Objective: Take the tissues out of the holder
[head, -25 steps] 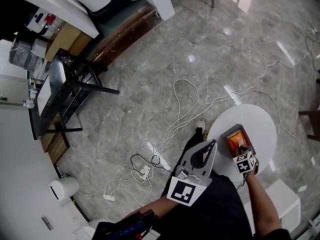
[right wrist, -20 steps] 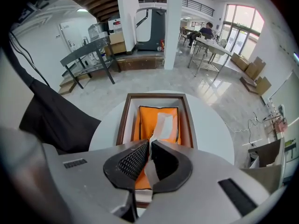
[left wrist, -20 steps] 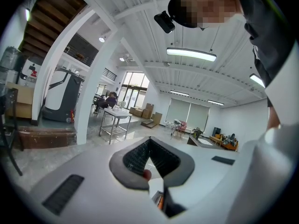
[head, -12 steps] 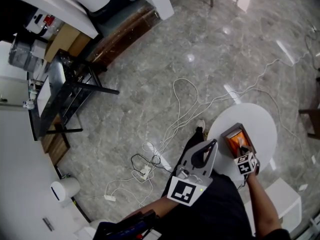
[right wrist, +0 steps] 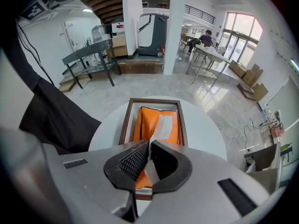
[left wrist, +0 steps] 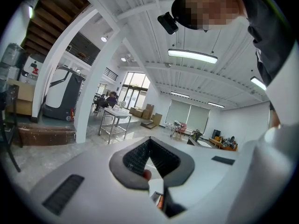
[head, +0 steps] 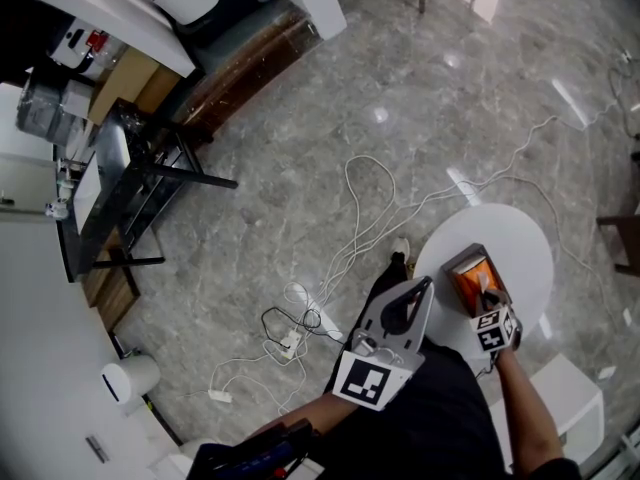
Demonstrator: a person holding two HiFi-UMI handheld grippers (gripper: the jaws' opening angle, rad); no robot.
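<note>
A brown wooden holder lies on the round white table with an orange tissue pack inside it. My right gripper points steeply down over the holder. In the right gripper view the holder's rim frames the orange pack. A white tissue rises from the pack's slot into the right gripper, whose jaws have just been closing and now pinch it. My left gripper is held level beside the table, away from the holder. The left gripper is shut on nothing.
White cables and a power strip trail across the grey marble floor left of the table. A black-framed glass stand is at the far left. A white box sits by the table's near right side.
</note>
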